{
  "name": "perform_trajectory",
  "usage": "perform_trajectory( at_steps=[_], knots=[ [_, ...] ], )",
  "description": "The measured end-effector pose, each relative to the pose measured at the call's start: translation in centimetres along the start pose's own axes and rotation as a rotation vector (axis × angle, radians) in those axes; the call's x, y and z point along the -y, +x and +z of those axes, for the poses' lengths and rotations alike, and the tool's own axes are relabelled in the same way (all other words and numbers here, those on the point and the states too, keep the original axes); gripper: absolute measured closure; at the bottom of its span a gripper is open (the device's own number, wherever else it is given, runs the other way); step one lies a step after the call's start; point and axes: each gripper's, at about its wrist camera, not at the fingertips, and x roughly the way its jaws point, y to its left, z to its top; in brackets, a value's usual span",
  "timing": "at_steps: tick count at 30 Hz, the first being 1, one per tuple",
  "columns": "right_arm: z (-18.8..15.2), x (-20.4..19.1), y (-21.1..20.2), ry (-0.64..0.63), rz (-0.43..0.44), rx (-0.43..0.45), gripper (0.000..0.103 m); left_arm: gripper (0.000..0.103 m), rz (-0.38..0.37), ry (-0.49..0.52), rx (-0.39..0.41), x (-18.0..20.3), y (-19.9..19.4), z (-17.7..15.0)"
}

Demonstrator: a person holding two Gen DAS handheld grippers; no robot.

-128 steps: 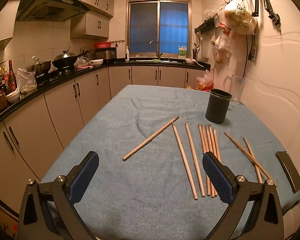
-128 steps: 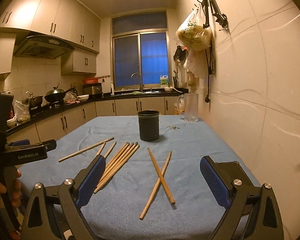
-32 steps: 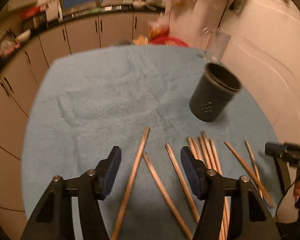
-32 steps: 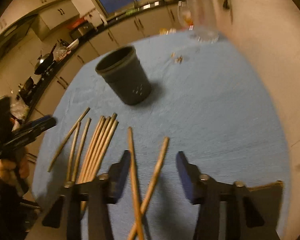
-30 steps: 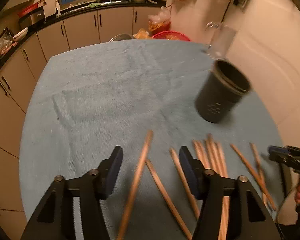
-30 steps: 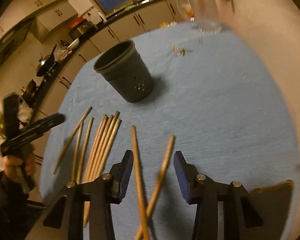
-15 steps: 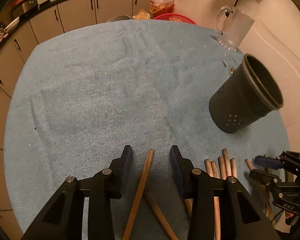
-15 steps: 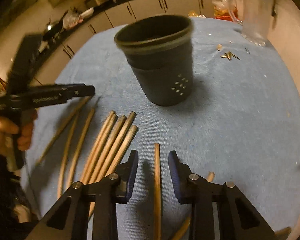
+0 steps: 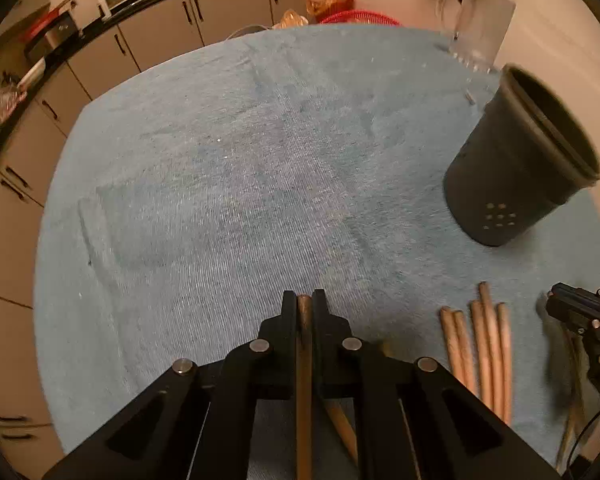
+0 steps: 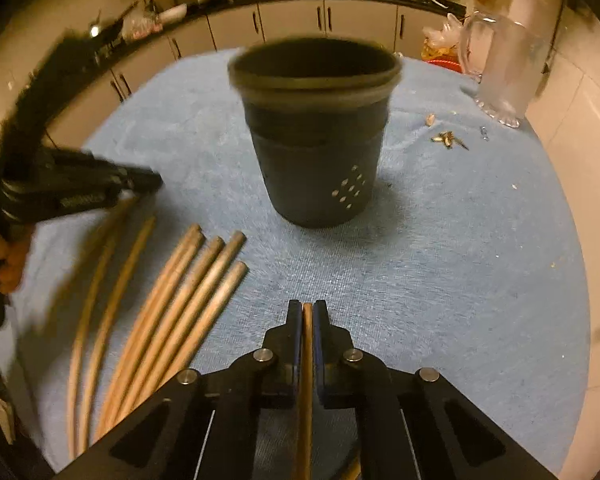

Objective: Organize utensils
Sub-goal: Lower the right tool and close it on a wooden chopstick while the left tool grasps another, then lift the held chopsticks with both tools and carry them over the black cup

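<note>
Grasp step: left gripper (image 9: pixel 304 304) jaws have just closed, clamped on a brown wooden chopstick (image 9: pixel 303 360) lying on the blue-towelled surface (image 9: pixel 220 180); right gripper (image 10: pixel 307 310) likewise on its own wooden chopstick (image 10: pixel 307 360). Next, likely lift and tip both into the dark perforated plastic holder (image 10: pixel 316 140). Only the right view shows scattered crumbs (image 10: pixel 448 138).

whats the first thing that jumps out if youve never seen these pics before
Each gripper is clamped on a single wooden chopstick at the near edge of the blue cloth: the left gripper on one chopstick, the right gripper on another chopstick. Next comes the dark utensil cup, standing upright mid-table just beyond the right gripper. A fan of loose chopsticks lies on the cloth to its left.
</note>
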Motion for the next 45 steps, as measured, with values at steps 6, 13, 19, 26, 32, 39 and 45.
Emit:
perform_trajectory(
  at_steps=[6,13,19,26,32,39,45],
  knots=[
    [0.0,1.2,-6.3,0.029,0.069,0.126,0.097,0.096,-0.094,-0.102,0.17,-1.7,-7.5,-2.4],
    [-0.5,0.8,-14.2,0.033,0.136,0.298,0.097,0.096,-0.15,-0.142,0.35,-2.0,-17.1,-5.3],
    [-0.8,-0.3,-18.7,0.012,0.148,0.386,0.097,0.096,-0.178,-0.155,0.448,-1.7,-21.0,-6.2],
    [0.3,-1.1,-22.2,-0.007,0.146,0.446,0.097,0.096,-0.204,-0.158,0.515,-1.0,-22.7,-4.7],
    [2.3,-1.2,-24.9,-0.011,0.139,0.508,0.097,0.096,-0.208,-0.151,0.56,0.0,-24.1,-2.5],
    [6.2,-0.2,-27.6,0.021,0.14,0.565,0.097,0.096,-0.211,-0.158,0.613,0.6,-26.3,0.5],
    [8.4,0.0,-29.8,0.044,0.115,0.652,0.097,0.096,-0.24,-0.172,0.671,1.5,-27.4,2.7]
  ],
)
